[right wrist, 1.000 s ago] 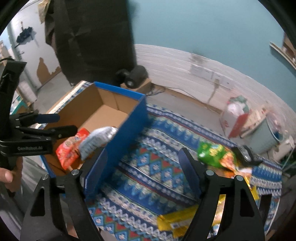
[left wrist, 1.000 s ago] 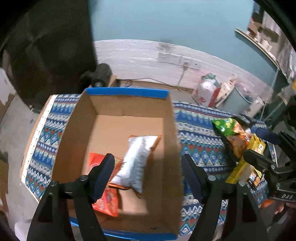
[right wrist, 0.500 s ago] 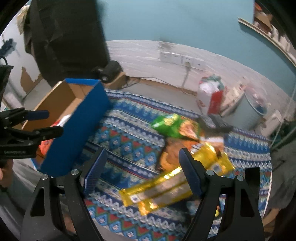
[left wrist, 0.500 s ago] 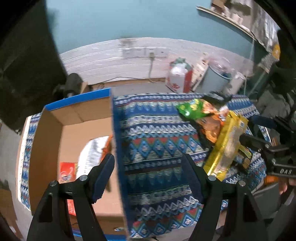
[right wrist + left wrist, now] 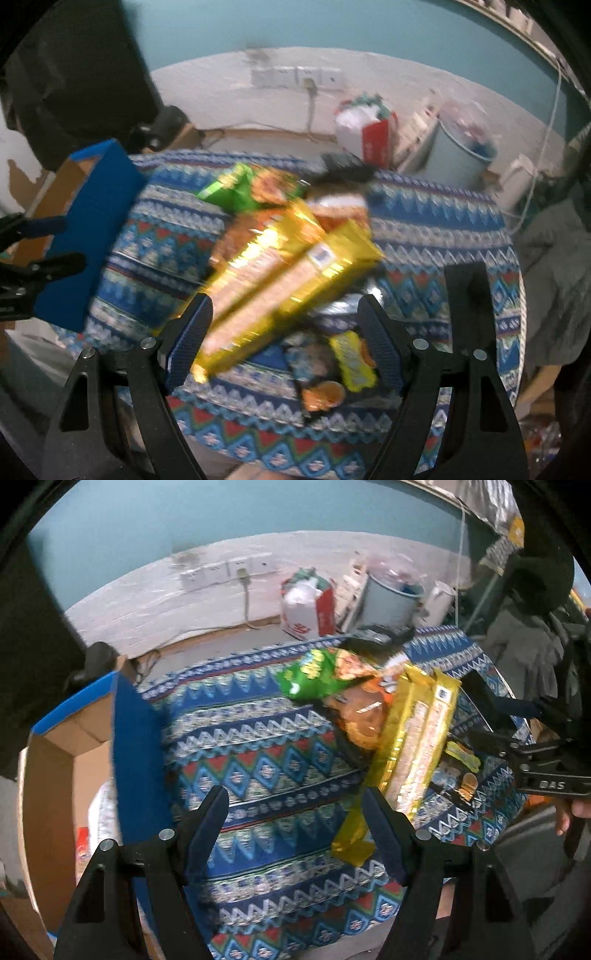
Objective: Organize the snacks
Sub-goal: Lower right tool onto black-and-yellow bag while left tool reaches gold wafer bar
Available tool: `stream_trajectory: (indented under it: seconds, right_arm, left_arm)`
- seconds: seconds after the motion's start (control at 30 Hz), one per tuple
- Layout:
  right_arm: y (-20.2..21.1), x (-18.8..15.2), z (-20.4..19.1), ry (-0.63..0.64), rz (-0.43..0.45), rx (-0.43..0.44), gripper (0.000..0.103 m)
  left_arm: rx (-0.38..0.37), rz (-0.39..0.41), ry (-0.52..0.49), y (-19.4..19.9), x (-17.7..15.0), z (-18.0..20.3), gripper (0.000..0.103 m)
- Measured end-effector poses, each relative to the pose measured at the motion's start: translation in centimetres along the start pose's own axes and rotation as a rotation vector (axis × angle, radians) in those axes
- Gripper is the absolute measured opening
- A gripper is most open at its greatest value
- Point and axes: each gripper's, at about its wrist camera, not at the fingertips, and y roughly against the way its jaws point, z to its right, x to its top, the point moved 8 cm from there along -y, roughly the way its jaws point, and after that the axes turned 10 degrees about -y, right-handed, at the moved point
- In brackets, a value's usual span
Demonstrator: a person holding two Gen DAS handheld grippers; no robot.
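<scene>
Meanwhile both grippers stood open and empty above the patterned cloth (image 5: 258, 760). Left gripper (image 5: 295, 823) hung over bare cloth beside the box (image 5: 136, 746), which stood at the cloth's left end. Right gripper (image 5: 284, 332) hung over the snack pile: gold packs (image 5: 280, 280), a green bag (image 5: 232, 188), and small packets (image 5: 332, 373).

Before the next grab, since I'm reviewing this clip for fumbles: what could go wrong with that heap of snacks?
1. The gold packets lie across other snacks, so lifting them may drag the green bag along.
2. The small yellow packet and dark packet lie near the cloth's front edge; a nudge might knock them off.
3. The right gripper is open over several packets and may pinch two.
</scene>
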Motion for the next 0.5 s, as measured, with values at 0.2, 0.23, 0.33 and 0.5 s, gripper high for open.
stream_trajectory:
  seconds: [0.2, 0.23, 0.33, 0.5]
  right_arm:
    - [-2.5, -1.4, 2.9, 0.011, -0.074, -0.04, 0.079]
    - [-2.9, -1.7, 3.3, 0.009, -0.089, -0.044, 0.08]
    - [-4.6, -2.6, 4.4, 0.007, -0.143, -0.051, 0.08]
    - [-7.0, -4.3, 5.5, 0.011, -0.231, -0.061, 0.08]
  left_arm:
    - [-0.039, -0.041, -0.054, -2.4, 0.4, 3.1, 0.076]
    - [-0.041, -0.048, -0.064, -2.8, 0.5, 3.4, 0.076]
    - [-0.053, -0.065, -0.088, -3.9, 0.6, 4.3, 0.076]
    - [-0.074, -0.096, -0.099, -5.8, 0.8, 5.1, 0.076]
